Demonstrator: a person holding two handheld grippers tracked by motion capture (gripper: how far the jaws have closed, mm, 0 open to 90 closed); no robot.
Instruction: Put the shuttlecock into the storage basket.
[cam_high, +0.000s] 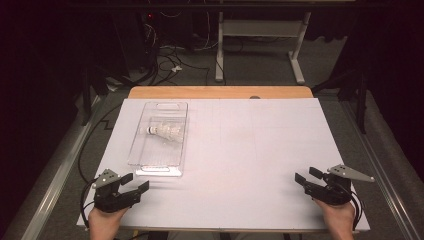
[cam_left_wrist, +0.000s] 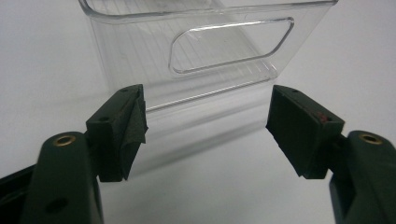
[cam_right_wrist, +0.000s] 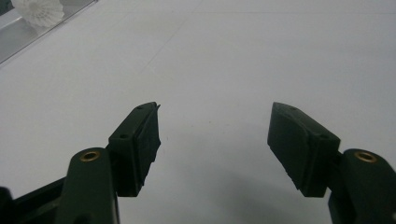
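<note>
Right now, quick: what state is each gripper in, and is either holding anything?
Left gripper: open, holding nothing, facing the clear plastic bin.
Right gripper: open, holding nothing, over the white table surface.

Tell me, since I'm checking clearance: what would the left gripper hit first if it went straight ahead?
Probably the clear bin: its near end wall with the handle cutout faces the open left gripper, with bare table between.

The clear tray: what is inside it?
Inside the clear tray lies one white shuttlecock on its side, toward the far end. The rest of its floor looks bare. The walls are transparent, so nothing inside is covered.
</note>
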